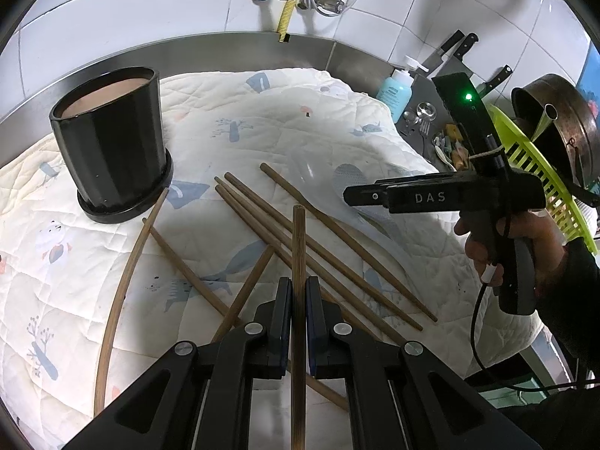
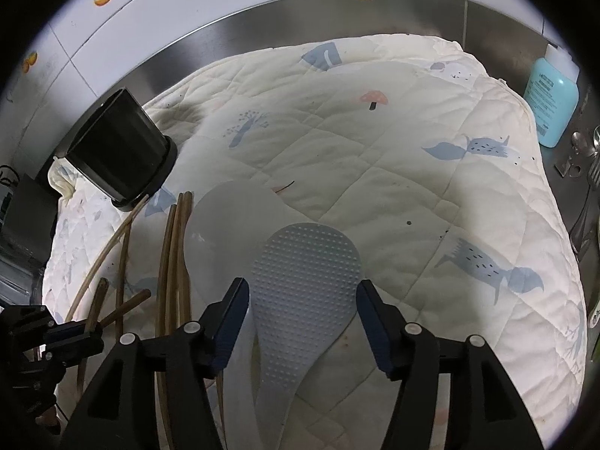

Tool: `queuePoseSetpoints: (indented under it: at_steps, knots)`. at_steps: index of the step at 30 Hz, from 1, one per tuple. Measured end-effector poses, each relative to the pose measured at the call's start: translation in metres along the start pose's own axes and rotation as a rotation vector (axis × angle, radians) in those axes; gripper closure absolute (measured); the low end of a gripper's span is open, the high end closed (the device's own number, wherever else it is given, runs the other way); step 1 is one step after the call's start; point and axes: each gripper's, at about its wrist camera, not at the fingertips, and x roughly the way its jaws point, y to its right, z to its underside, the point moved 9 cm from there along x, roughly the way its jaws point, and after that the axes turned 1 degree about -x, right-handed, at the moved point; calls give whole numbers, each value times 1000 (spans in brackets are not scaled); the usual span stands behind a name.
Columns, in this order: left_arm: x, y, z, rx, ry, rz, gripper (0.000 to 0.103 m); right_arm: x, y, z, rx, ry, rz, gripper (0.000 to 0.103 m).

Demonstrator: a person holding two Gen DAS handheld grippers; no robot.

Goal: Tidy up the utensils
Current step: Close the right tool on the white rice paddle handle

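My left gripper (image 1: pixel 299 292) is shut on a brown wooden chopstick (image 1: pixel 299 247) that points forward, above several loose chopsticks (image 1: pixel 318 240) on the quilted cloth (image 1: pixel 262 120). A black utensil pot (image 1: pixel 110 142) stands at the back left; it also shows in the right wrist view (image 2: pixel 120 153). My right gripper (image 2: pixel 303 300) is open, its jaws on either side of a dimpled grey rice paddle (image 2: pixel 303 285) lying on the cloth. A white rice paddle (image 2: pixel 225 225) lies beside it to the left. The right gripper also shows in the left wrist view (image 1: pixel 356 195).
A steel backsplash (image 1: pixel 225 45) rims the counter. A blue soap bottle (image 1: pixel 393 92), spoons and forks (image 1: pixel 423 116), a green dish rack (image 1: pixel 532 172) and a copper pot (image 1: pixel 562 120) are on the right. Knives (image 1: pixel 450 52) hang on the wall.
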Motion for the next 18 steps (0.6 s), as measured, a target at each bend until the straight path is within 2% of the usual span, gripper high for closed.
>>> queuePoseSetpoints:
  at_steps: [11,18]
  knots:
    - [-1,-8,-2,-29,7,2,96,10,-4,0,-57,-4,88,31]
    - [-1,-11,-3,-35,12,-2,96,10,-1,2,-43,0,97,31]
